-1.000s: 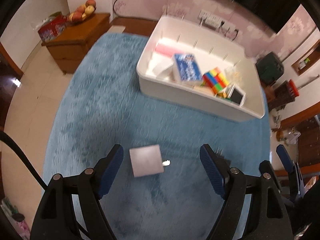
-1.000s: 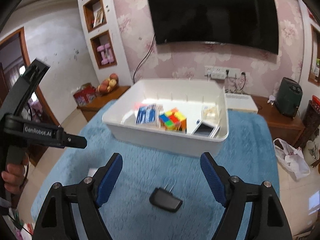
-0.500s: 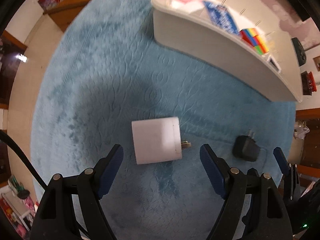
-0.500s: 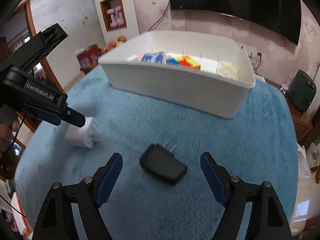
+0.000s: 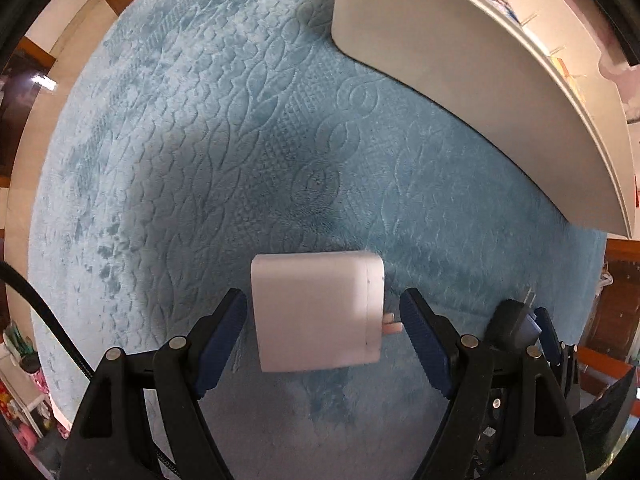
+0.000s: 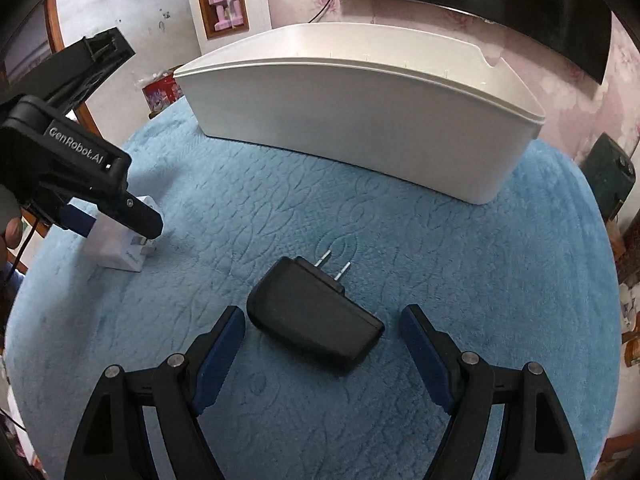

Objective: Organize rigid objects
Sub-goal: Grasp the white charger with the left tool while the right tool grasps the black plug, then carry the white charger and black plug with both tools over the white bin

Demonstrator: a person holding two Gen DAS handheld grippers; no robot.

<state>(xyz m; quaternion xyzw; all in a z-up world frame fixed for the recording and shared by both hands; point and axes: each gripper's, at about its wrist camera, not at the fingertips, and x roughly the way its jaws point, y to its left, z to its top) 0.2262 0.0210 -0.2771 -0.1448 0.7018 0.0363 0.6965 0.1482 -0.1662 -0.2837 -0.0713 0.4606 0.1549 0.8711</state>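
Blue quilted plush cover (image 6: 460, 280) over the table. Lying directly on it: white bin (image 6: 360, 120) at far side, black plug adapter (image 6: 316, 320) flat near middle, prongs toward bin; white charger block (image 5: 318, 312) well apart to its left.

Matt white plastic charger (image 5: 318, 312) on plush embossed blue cloth (image 5: 224, 152).
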